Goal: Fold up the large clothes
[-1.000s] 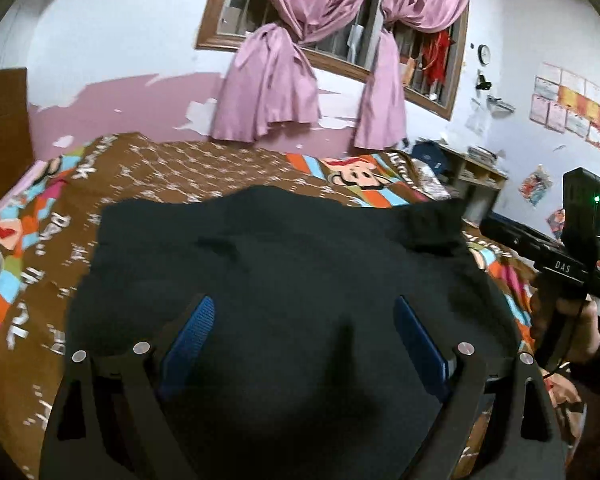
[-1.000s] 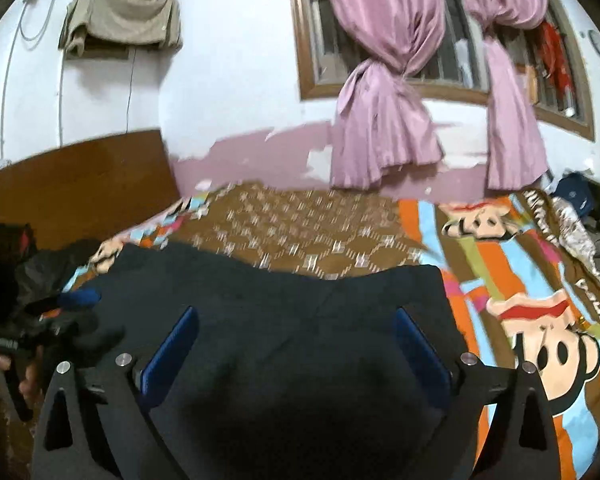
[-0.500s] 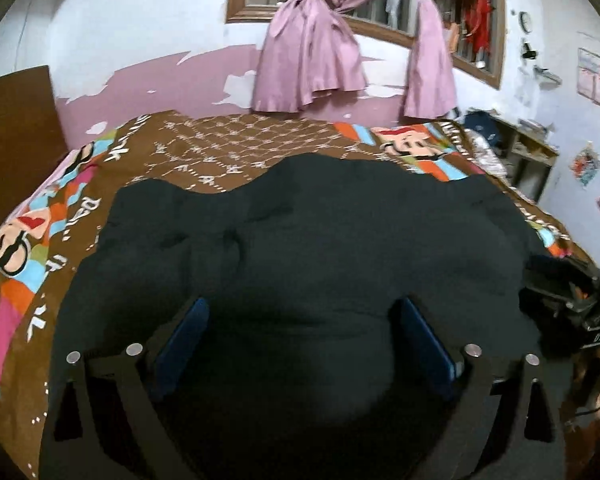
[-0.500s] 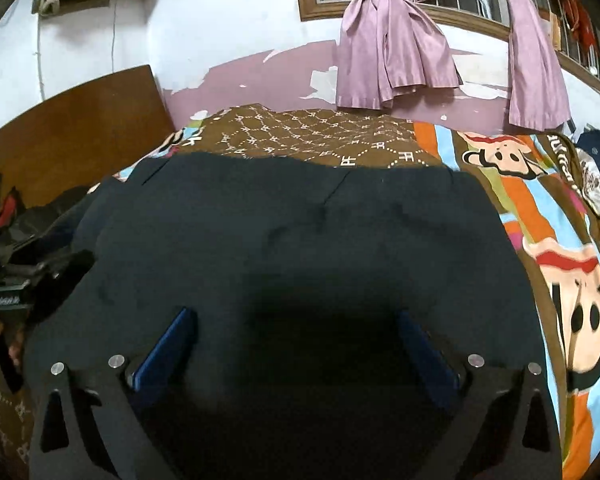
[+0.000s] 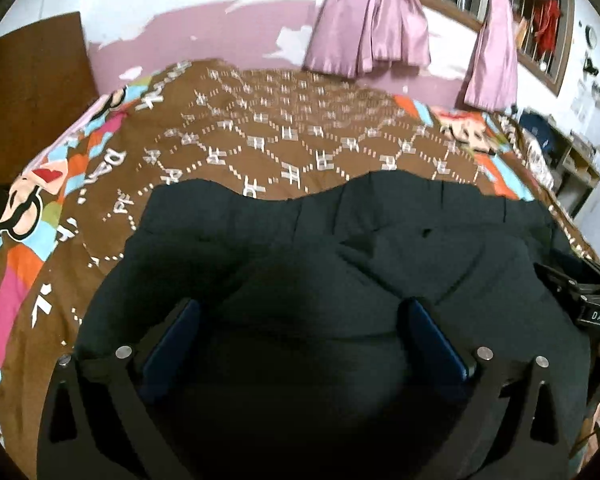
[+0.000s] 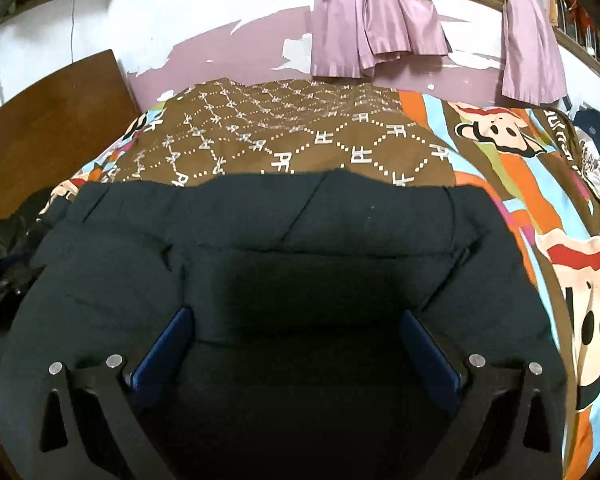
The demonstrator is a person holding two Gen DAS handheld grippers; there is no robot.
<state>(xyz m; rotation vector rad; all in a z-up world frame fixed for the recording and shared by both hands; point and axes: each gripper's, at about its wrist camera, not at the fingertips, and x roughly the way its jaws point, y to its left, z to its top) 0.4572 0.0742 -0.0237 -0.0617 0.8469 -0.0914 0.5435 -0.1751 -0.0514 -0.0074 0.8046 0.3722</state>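
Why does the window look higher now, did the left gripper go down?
Yes. The left gripper has tipped down toward the bed: the pink curtains have slid to the top edge, and the black garment and bedspread fill more of its view.

Dark navy garment (image 5: 380, 264) on brown diamond-print bedspread (image 5: 284, 136) w/ multicolour cartoon stripes (pink curtains (image 6: 376, 20) behind)

The dark garment (image 5: 380, 248) has come down onto the bedspread (image 5: 260, 140); a second ago it hung up in front of the window, and now its far edge lies flat with belt loops showing. Both claws have dipped with it: the left claw (image 5: 300, 320) and right claw (image 6: 296, 328) sit low over the cloth, perhaps resting on it.
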